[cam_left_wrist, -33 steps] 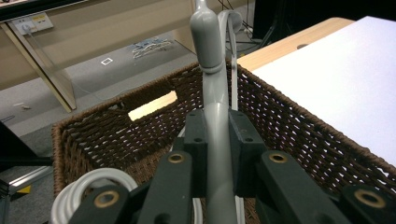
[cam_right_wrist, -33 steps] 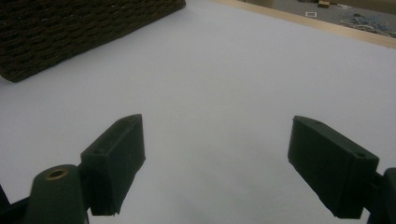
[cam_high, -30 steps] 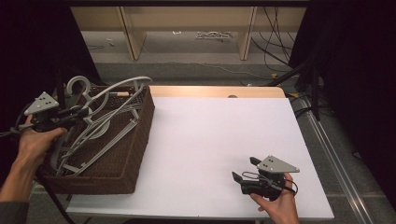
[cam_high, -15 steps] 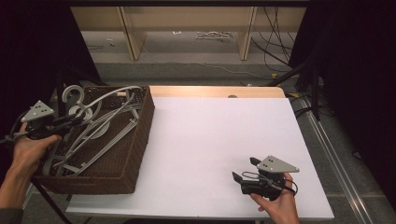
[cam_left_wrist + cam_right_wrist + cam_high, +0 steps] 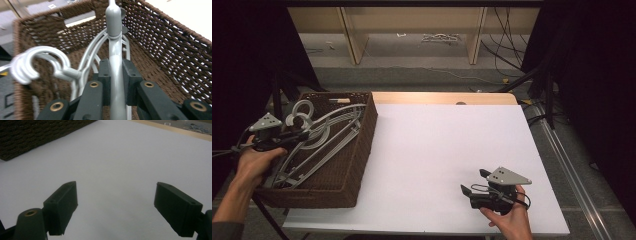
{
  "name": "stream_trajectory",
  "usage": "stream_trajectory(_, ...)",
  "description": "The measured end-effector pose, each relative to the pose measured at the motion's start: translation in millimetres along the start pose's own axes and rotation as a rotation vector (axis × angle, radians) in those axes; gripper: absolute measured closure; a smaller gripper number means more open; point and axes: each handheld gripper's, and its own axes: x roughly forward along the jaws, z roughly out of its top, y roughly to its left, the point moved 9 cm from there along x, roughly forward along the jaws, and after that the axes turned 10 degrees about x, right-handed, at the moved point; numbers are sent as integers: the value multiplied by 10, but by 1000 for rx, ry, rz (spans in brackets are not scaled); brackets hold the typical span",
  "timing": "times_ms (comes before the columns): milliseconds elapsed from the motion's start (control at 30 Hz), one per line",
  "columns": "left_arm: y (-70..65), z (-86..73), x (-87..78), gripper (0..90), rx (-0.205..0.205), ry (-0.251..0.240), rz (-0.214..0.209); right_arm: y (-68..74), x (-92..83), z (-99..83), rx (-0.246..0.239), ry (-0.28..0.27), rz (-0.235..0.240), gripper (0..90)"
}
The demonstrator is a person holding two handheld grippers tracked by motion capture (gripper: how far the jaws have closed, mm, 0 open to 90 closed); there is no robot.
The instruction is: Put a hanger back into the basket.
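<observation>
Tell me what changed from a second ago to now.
The left gripper, shut on a grey hanger, came down toward the wicker basket, lowering that hanger onto the other hangers inside. Its grip did not change. The right gripper stayed where it was, low over the white table, jaws open and holding nothing. The basket did not shift.

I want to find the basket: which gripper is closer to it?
Left. The left gripper is over the basket, clamped on a grey hanger inside it. The right gripper rests far off on the white table.
</observation>
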Motion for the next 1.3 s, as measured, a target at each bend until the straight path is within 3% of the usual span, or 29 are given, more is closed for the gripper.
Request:
stream_trajectory(100,-39,-50,65,792,-29,20,-27,0,12,16,3,-17,5,200)
stream_trajectory(133,-26,-93,73,792,-18,54,-29,-1,12,12,4,-15,6,200)
stream_trajectory(167,-32,-99,118,791,-46,41,-15,-2,12,9,6,-14,5,200)
stream_trajectory(233,-18,-163,155,792,-43,82,-11,0,12,12,5,-15,6,200)
stream_trajectory(367,2,-187,184,793,-74,91,-2,4,11,8,7,-12,7,200)
stream_trajectory(433,37,-212,198,793,-85,112,27,-2,13,10,0,-8,1,200)
stream_trajectory(533,79,-255,199,790,-80,151,35,5,17,4,2,-10,8,200)
stream_trajectory(567,88,-253,223,789,-93,141,51,4,17,9,2,-13,6,200)
stream_trajectory(600,124,-291,202,789,-56,181,57,6,19,16,0,-16,9,200)
stream_trajectory(633,120,-286,233,789,-86,165,69,3,10,11,-2,-8,3,200)
stream_trajectory(667,149,-319,221,789,-60,200,73,7,19,12,0,-15,10,201)
stream_trajectory(700,151,-307,263,790,-98,171,96,1,9,-1,0,-2,2,200)
stream_trajectory(733,173,-341,238,790,-71,210,88,5,17,5,2,-11,8,201)
stream_trajectory(767,178,-340,266,789,-96,194,99,4,18,9,1,-13,9,200)
stream_trajectory(867,224,-393,260,762,-94,234,123,3,17,8,2,-13,9,201)
stream_trajectory(967,243,-393,254,737,-98,210,134,8,20,5,9,-7,11,201)
stream_trajectory(1000,245,-389,212,732,-104,229,128,-2,22,12,0,-14,6,201)
stream_trajectory(1200,224,-231,92,670,-115,155,165,4,24,13,2,-15,9,201)
stream_trajectory(1300,180,-167,58,611,-113,142,157,8,22,23,4,-21,11,202)
